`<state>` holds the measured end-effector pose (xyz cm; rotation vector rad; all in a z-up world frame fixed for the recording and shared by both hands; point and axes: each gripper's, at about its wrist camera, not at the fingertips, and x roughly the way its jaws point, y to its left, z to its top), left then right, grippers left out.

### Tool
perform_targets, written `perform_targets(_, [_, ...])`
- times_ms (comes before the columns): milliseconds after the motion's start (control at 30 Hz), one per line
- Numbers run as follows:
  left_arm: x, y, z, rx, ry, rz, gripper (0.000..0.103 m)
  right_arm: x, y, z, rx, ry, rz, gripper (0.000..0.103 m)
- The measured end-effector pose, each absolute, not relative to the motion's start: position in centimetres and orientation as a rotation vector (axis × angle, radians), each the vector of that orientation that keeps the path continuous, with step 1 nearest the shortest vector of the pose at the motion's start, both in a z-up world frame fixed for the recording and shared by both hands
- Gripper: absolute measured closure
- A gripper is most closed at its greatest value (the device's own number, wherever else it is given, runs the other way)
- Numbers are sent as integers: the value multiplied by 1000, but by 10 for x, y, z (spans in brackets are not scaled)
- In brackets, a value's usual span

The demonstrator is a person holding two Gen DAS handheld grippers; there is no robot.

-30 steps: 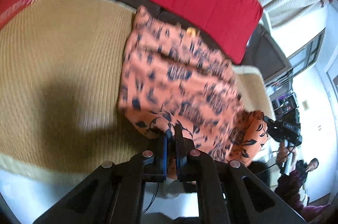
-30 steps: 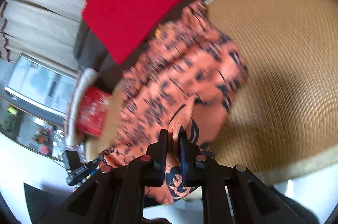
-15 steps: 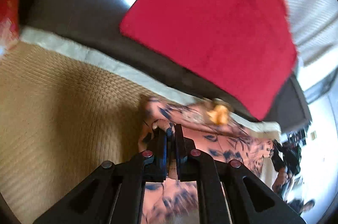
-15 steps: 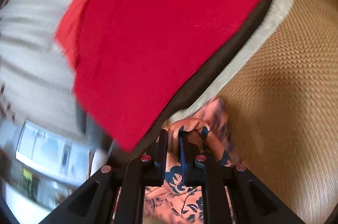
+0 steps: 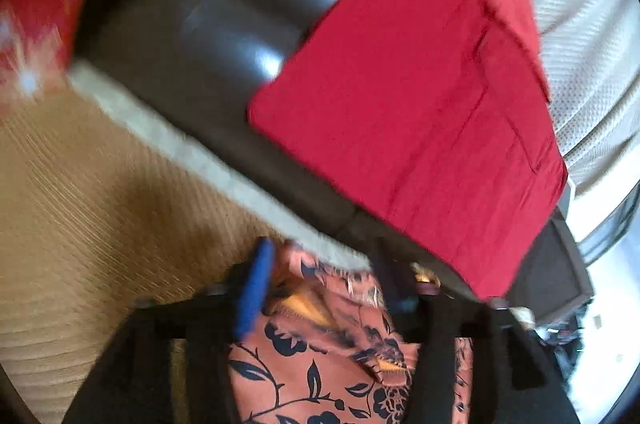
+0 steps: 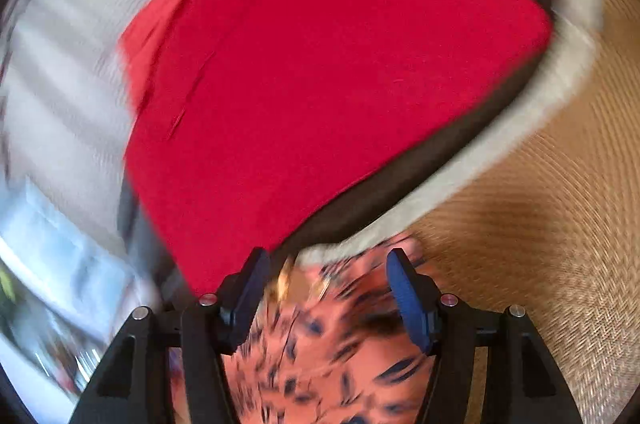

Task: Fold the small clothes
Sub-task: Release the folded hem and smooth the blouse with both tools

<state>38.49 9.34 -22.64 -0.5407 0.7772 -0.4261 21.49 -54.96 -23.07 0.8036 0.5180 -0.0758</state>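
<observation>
Woven mat against a dark sofa back. Both the left claw and right claw are opening, the orange garment lying loose between their jaws on the mat. Risk: cloth snagging on a withdrawing pad would undo the fold.

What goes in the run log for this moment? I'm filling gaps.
step: releasing fold | left gripper: opening, orange floral garment between pads | right gripper: opening over garment | surface: woven mat
</observation>
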Motion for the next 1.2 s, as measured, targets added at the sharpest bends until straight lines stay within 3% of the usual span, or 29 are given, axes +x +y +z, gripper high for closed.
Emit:
perform_targets(33, [375, 96, -217, -487, 753, -362, 32, 220, -531, -225, 746, 555, -44, 38])
perform_targets(133, [349, 77, -212, -317, 835, -332, 31, 237, -476, -230, 646, 716, 49, 42])
perform_targets(233, [331, 33, -232, -163, 1009, -486, 31, 252, -426, -255, 555, 905, 87, 64])
perform_targets(367, [326, -24, -261, 25, 1105, -570, 36, 268, -401, -282, 480, 1038, 56, 66])
perform_targets(533, [355, -53, -274, -16, 1132, -576, 36, 310, -408, -288, 530, 980, 5, 65])
perform_targets(800, [383, -28, -233, -316, 824, -541, 36, 318, -446, -260, 685, 560, -80, 63])
perform_targets(1033, [382, -12, -231, -187, 898, -415, 36, 302, -455, -250, 654, 612, -167, 63])
perform_targets(1200, [392, -14, -283, 32, 1069, -235, 36, 285, -487, -287, 711, 766, -329, 68])
